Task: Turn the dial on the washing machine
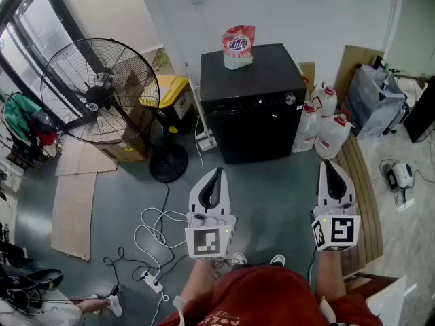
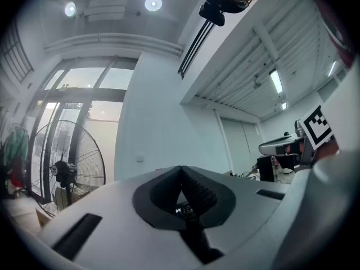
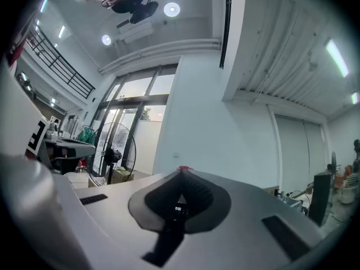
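Black washing machine [image 1: 253, 104] with its dial [image 1: 291, 99] stands well ahead of the left tongs [image 1: 215, 175] and right tongs [image 1: 330, 167], both closed and empty.

Head view: I see soft, even daylight entering from the windows [image 1: 22, 20] at left. The floor [image 1: 272, 189] carries only faint shadows, and the black washing machine [image 1: 255, 114] reads dark with little surface detail. Straight lines bow toward the edges. Both gripper views: heavy fisheye inside a black vignette ring. Round ceiling lights [image 2: 153, 3] flare mildly, and the left hand-held gripper [image 2: 181, 170] looks soft and hazy up close.
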Motion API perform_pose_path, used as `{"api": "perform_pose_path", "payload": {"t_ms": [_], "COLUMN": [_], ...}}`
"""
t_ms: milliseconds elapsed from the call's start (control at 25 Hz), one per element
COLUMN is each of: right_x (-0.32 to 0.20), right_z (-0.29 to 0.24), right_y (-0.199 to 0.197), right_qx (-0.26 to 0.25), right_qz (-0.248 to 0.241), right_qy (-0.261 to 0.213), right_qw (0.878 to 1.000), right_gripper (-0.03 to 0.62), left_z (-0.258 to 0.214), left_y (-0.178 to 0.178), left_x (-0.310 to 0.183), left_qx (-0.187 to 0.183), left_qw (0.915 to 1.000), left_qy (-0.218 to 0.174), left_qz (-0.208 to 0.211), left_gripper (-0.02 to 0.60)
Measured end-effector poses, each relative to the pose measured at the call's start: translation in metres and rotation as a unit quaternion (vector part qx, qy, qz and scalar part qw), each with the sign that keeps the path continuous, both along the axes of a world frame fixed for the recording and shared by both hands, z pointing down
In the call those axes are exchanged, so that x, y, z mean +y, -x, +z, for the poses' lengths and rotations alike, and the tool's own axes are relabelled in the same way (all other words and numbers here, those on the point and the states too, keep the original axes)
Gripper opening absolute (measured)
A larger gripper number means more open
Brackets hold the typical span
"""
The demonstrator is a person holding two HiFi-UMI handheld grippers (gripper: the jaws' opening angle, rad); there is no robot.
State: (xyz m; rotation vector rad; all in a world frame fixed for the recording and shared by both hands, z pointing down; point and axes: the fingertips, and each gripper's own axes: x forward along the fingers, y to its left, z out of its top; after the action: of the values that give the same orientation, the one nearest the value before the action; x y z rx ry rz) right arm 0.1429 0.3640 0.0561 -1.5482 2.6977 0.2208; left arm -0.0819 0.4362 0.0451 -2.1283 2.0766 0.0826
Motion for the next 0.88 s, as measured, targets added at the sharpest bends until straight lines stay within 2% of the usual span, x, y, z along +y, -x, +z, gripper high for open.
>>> {"api": "perform_pose_path", "payload": {"t_ms": [440,880], "right_x": [0.002,0.014], "right_z": [0.007,0.015], "right_y": [0.042,0.093], "right_qx": [0.014,0.018], "right_qz": [0.003,0.011], "right_qy": [0.005,0.015], "right_qw": [1.0,1.0], "right_gripper": [0.007,0.008], "left_z": [0.007,0.019], "left_y": [0.035,0.091], "left_x": [0.0,0.004], "left_qx": [0.008,0.016], "left_qw": [0.9999,0.9996], "left_qy": [-0.004,0.0], "left_qz": [0.004,0.023], "left_gripper": [0.009,0.009]}}
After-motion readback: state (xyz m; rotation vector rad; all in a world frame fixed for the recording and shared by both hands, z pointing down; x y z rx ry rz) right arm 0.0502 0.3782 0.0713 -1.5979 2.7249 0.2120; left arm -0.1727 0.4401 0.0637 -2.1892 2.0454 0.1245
